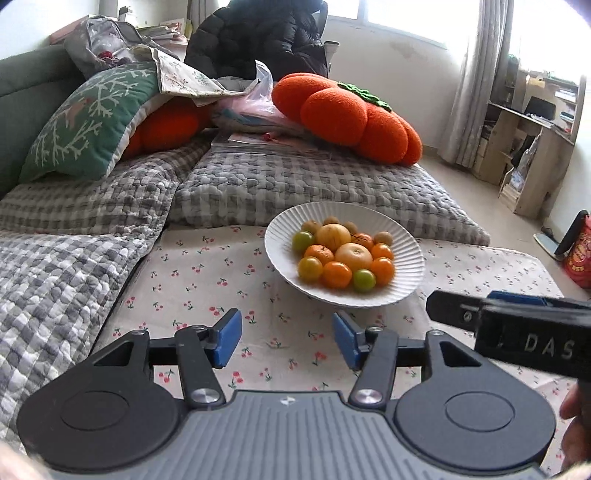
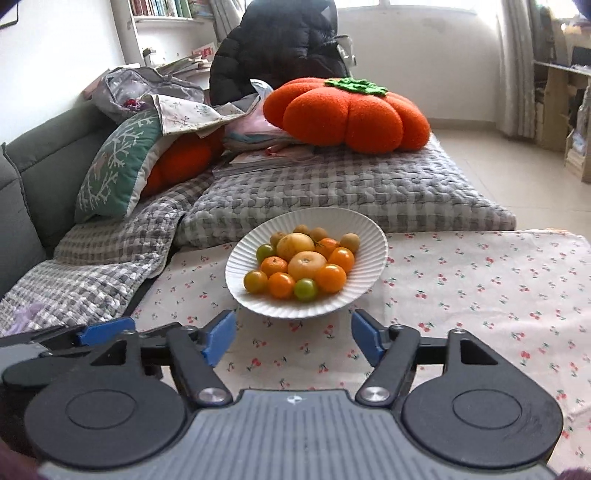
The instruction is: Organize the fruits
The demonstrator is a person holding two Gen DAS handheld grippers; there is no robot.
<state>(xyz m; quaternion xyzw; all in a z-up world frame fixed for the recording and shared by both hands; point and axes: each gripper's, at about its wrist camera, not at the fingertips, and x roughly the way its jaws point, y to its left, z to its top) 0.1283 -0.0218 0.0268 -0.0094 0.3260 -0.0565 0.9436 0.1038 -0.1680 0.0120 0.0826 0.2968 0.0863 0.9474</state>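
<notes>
Both tongs (image 1: 287, 339) (image 2: 293, 338) gape empty before the fruit plate (image 2: 258, 306).

– Any writing you can read from where I hold my fingers?

– One clear thing: the pale letters "DAS" on the black body of my right gripper (image 1: 517, 325), which shows to the right of the white plate (image 1: 406, 240) in my left camera's view.

– Anything else near that plate?

– Far right of it, on the floor, a red bag (image 1: 578, 254) carries yellow print, too blurred to make out.

– And the shelf?

– Behind the plate, up high in my right camera's view, the books (image 2: 162, 7) show spines, but no title is legible
</notes>
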